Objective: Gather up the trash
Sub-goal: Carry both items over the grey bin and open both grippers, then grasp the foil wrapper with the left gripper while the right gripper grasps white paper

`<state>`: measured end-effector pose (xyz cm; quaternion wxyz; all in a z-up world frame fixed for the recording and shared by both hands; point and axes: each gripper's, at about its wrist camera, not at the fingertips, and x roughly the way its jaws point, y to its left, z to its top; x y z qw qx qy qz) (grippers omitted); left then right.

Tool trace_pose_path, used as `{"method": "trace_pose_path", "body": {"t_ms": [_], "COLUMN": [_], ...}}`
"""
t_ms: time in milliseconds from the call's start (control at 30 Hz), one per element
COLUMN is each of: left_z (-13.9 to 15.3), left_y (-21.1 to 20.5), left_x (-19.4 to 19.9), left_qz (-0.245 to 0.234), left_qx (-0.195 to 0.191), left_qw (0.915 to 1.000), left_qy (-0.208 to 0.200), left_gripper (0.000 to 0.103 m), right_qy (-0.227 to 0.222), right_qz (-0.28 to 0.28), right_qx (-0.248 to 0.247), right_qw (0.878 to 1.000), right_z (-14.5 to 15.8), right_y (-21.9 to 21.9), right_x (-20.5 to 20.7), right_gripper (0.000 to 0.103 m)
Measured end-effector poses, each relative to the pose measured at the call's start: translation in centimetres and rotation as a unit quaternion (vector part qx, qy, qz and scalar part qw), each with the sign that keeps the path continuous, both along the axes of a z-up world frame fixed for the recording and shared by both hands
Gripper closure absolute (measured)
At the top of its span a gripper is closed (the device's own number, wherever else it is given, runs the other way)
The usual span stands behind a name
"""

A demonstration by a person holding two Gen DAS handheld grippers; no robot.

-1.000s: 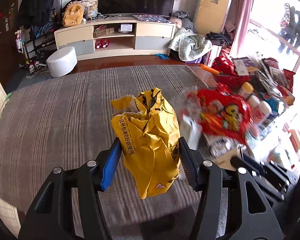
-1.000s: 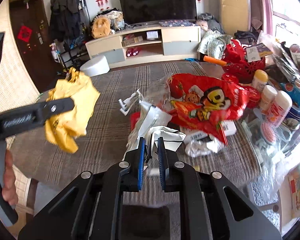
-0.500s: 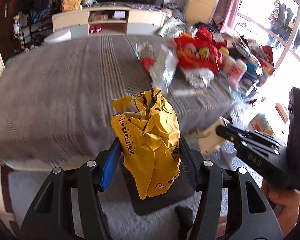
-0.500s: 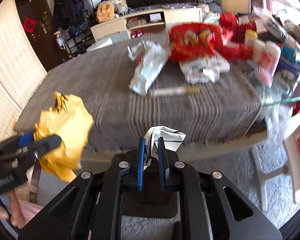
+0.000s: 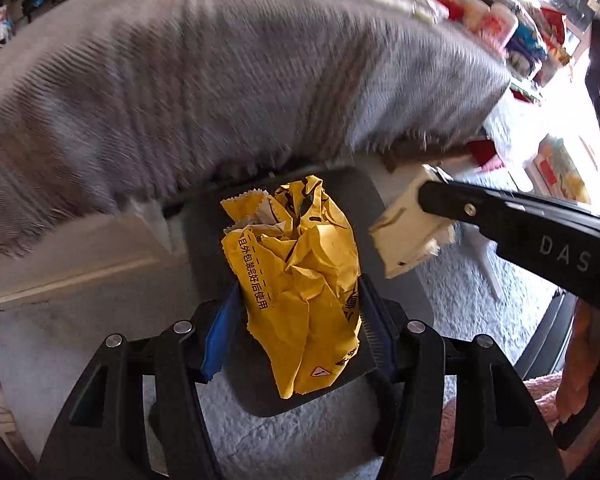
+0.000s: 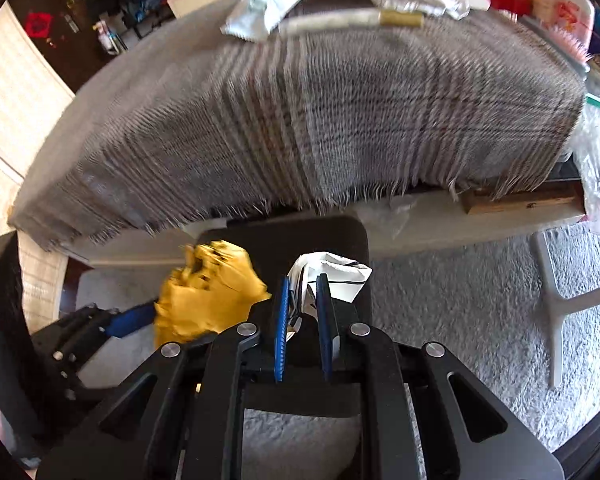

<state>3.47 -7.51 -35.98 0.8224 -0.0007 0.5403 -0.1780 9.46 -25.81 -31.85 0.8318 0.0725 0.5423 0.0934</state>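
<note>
My left gripper [image 5: 298,312] is shut on a crumpled yellow wrapper [image 5: 300,280] with black print. It holds the wrapper above a dark grey bin [image 5: 396,280] on the floor. My right gripper [image 6: 303,300] is shut on a crumpled white paper wrapper [image 6: 332,274] above the same bin [image 6: 292,240]. In the left wrist view the right gripper [image 5: 428,200] and its white wrapper [image 5: 408,232] come in from the right. In the right wrist view the yellow wrapper [image 6: 208,292] hangs just left of my fingers.
The table with the grey plaid cloth [image 6: 300,120] stands just behind the bin, its fringe overhanging. Silver and red snack packets [image 6: 268,4] and bottles lie on it. A pale shaggy rug [image 6: 460,300] covers the floor. A white stool leg [image 6: 556,312] stands at the right.
Both grippers have dropped from table height to below the table edge, tilting down over the dark bin. Each keeps its wrapper. They have come closer together.
</note>
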Motion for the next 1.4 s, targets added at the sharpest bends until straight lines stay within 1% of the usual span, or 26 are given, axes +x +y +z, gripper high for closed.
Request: {"method": "trace_pose_path", "body": {"t_ms": [133,233,267,300,367,400,433,500,567,600,633,667,700,733,767,800,967,1033,1100,1133,1167,1233,1300,1400], "left_z": [-2.3,-3.4,-3.5,-3.6,-3.4,-3.2,-3.0,-2.8,-2.5,-2.3,-2.1,-1.7,-1.3,-0.9,-0.6,-0.2,1.9,3.6,5.2,6.5,7.7,9.7,11.2,13.1], "left_y": [-0.5,-0.6,-0.6,-0.6,-0.5,0.0,0.2,0.6,1.0,0.7,1.0,1.2,1.4,1.6,1.8,2.1,3.1,3.4,3.9,3.8,3.8,3.2,2.5,1.6], "left_x": [0.5,0.8,0.8,0.9,1.1,1.0,1.0,1.2,1.1,1.3,1.1,1.1,1.0,0.9,0.9,0.9,1.1,1.6,1.8,2.1,2.5,3.7,5.1,7.4], "left_qz": [0.001,-0.006,-0.007,-0.006,-0.005,-0.004,-0.002,0.003,0.006,0.006,0.007,0.007,0.008,0.008,0.008,0.009,0.016,0.022,0.029,0.033,0.034,0.034,0.034,0.035], "left_qx": [0.01,0.016,0.017,0.017,0.015,0.015,0.013,0.01,0.006,0.007,0.007,0.006,0.005,0.003,-0.001,-0.004,-0.008,0.0,-0.003,-0.006,-0.008,-0.008,-0.003,-0.007], "left_qw": [0.9998,0.9997,0.9997,0.9997,0.9998,0.9998,0.9999,0.9999,0.9999,0.9999,0.9999,1.0,1.0,1.0,0.9999,0.9999,0.9998,0.9995,0.9988,0.9979,0.9972,0.9958,0.9947,0.9937], "left_qy": [0.014,0.019,0.019,0.018,0.012,0.011,0.01,0.01,0.009,0.008,0.005,0.003,-0.002,-0.005,-0.007,-0.007,-0.013,-0.024,-0.041,-0.055,-0.067,-0.085,-0.097,-0.106], "left_gripper": [0.047,0.045,0.044,0.041,0.037,0.033,0.031,0.029,0.027,0.024,0.021,0.018,0.013,0.008,0.007,0.008,0.008,0.008,0.008,0.008,0.008,0.008,0.008,0.008], "right_qy": [0.021,0.028,0.027,0.028,0.03,0.03,0.031,0.029,0.021,0.016,0.011,-0.005,-0.022,-0.038,-0.047,-0.055,-0.059,-0.059,-0.066,-0.074,-0.086,-0.097,-0.105,-0.12], "right_qz": [-0.003,-0.001,0.0,0.001,0.001,0.0,0.001,0.0,-0.001,-0.003,-0.006,-0.017,-0.028,-0.041,-0.051,-0.062,-0.095,-0.1,-0.099,-0.099,-0.102,-0.108,-0.118,-0.14], "right_qx": [-0.004,0.004,0.004,0.006,0.011,0.011,0.014,0.018,0.014,0.011,0.007,-0.005,-0.016,-0.026,-0.032,-0.034,-0.013,-0.019,-0.027,-0.032,-0.04,-0.047,-0.046,-0.034], "right_qw": [1.0,1.0,1.0,1.0,0.999,0.999,0.999,0.999,1.0,1.0,1.0,1.0,0.999,0.998,0.997,0.996,0.994,0.993,0.993,0.992,0.99,0.988,0.986,0.982], "right_z": [-2.2,-2.9,-3.0,-3.0,-3.0,-3.0,-2.9,-2.7,-2.1,-1.8,-1.5,-0.8,-0.2,0.5,0.9,1.4,3.3,4.3,5.6,6.4,7.4,8.5,9.4,10.5], "right_y": [0.3,0.3,0.4,0.5,0.7,0.7,0.7,0.8,0.9,0.8,0.7,0.3,-0.2,-0.7,-1.1,-1.7,-4.2,-4.8,-5.1,-5.3,-5.5,-6.2,-6.9,-8.4], "right_x": [0.7,1.3,1.4,1.4,1.5,1.5,1.6,1.6,1.6,1.6,1.6,1.5,1.4,1.3,1.2,1.1,0.9,1.1,1.5,1.7,2.0,2.8,3.9,5.5], "right_gripper": [0.086,0.083,0.08,0.076,0.076,0.076,0.072,0.058,0.056,0.05,0.044,0.029,0.023,0.014,0.008,0.007,0.006,0.006,0.006,0.006,0.006,0.006,0.006,0.006]}}
